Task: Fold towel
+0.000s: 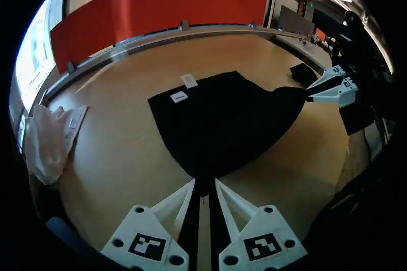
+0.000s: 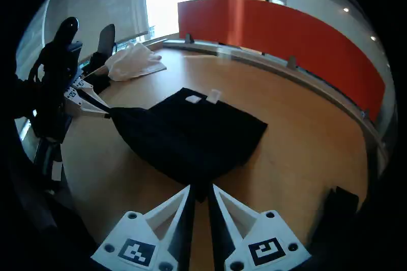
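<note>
A black towel lies across the wooden table, with its near edge lifted off the surface. My left gripper is shut on one near corner of it. Across the cloth, the right gripper pinches the other lifted corner. In the right gripper view the same towel spreads ahead of me, my right gripper is shut on its corner, and the left gripper holds the far corner at the left. White tags sit near the towel's far edge.
A pile of white cloth lies at the table's left edge, seen also as white cloth near a chair. An orange partition runs along the far side. A small black object rests at the right.
</note>
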The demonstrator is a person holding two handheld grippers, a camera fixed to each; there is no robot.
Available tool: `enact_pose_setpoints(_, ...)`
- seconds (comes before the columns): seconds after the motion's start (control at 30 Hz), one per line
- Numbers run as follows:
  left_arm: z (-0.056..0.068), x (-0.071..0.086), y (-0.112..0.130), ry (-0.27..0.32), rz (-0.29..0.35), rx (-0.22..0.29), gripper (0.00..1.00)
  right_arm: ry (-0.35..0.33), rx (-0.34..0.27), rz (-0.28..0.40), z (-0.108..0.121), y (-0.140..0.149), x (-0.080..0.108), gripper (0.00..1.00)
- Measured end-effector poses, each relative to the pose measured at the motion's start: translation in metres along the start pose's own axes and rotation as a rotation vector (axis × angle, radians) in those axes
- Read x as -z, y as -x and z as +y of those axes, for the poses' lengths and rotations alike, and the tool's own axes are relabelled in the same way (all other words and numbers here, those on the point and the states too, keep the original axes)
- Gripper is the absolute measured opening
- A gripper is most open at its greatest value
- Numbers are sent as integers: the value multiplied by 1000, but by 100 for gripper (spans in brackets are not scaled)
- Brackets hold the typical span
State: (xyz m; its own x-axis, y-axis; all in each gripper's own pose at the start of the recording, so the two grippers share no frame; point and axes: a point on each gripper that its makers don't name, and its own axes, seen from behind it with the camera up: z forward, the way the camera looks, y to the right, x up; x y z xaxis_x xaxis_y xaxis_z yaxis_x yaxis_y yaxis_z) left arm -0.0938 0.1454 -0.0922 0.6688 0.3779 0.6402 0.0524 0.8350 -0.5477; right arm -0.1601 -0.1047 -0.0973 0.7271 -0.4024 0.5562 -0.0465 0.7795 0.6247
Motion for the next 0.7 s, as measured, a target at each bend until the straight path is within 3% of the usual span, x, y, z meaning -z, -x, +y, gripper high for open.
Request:
enact_pose_setpoints(0.4, 9, 31, -11, 12, 16, 43, 11, -17, 6, 29, -9, -18, 28, 17)
enact_pose_setpoints(0.7, 14, 48, -18, 14, 26, 46, 11, -26, 33, 44, -17, -27, 45, 17)
